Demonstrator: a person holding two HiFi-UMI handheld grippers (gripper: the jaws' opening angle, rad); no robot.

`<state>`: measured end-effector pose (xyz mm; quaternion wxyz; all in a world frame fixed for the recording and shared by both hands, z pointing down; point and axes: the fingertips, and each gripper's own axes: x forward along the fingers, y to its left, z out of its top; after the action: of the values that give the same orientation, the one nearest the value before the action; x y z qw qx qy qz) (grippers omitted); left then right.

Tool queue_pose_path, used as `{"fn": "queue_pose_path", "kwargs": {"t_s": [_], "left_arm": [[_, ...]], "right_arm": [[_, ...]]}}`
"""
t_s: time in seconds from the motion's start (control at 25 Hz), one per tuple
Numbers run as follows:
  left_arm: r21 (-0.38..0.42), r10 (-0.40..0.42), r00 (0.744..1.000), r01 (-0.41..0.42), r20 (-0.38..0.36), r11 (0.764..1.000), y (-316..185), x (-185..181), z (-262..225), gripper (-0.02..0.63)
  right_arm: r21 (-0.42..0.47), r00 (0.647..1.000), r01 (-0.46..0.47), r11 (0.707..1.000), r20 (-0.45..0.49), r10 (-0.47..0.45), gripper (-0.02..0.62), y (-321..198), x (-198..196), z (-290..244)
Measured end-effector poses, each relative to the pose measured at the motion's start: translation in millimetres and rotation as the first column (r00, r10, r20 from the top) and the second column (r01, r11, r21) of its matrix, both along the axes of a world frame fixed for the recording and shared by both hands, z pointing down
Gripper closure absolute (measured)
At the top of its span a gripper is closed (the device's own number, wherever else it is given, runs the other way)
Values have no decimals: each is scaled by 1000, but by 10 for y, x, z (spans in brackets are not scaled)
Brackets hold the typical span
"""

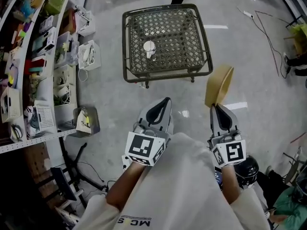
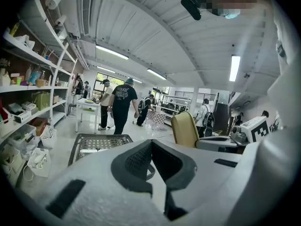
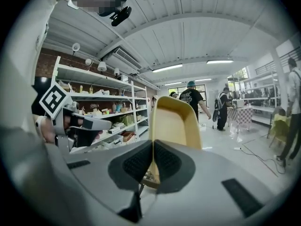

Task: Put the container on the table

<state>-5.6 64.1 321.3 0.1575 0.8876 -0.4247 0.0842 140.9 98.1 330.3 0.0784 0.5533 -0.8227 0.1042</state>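
Note:
My right gripper (image 1: 215,105) is shut on the rim of a tan, shallow container (image 1: 219,85), held on edge above the floor to the right of the table. In the right gripper view the container (image 3: 173,123) stands upright from between the closed pads, its hollow side toward the camera. My left gripper (image 1: 166,100) is shut and holds nothing; its pads (image 2: 141,158) meet in the left gripper view, where the container (image 2: 184,129) shows at the right. The dark wire-mesh table (image 1: 166,43) stands ahead on the floor with a small white cup (image 1: 149,47) on it.
Shelving (image 1: 33,56) packed with boxes and bins runs along the left. Cables (image 1: 268,32) lie on the floor at the far right. A black helmet (image 1: 247,170) sits low at the right. Several people (image 2: 121,105) stand far off in the room.

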Motion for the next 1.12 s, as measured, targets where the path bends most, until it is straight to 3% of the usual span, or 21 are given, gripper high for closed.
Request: {"fn": "queue_pose_path", "kwargs": {"t_s": [0.4, 0.8, 1.12], "left_arm": [[-26, 21, 999, -22, -27, 999, -1112, -363, 70, 583], [-40, 55, 998, -57, -43, 998, -1368, -519, 123, 583], [-45, 71, 997, -73, -38, 996, -1433, -364, 175, 583]], "right_arm": [[-20, 999, -11, 1000, -34, 11, 572, -1215, -349, -23], [-20, 998, 8, 1000, -70, -9, 572, -1557, -627, -142], [-24, 998, 11, 1000, -60, -13, 572, -1730, -606, -36]]}}
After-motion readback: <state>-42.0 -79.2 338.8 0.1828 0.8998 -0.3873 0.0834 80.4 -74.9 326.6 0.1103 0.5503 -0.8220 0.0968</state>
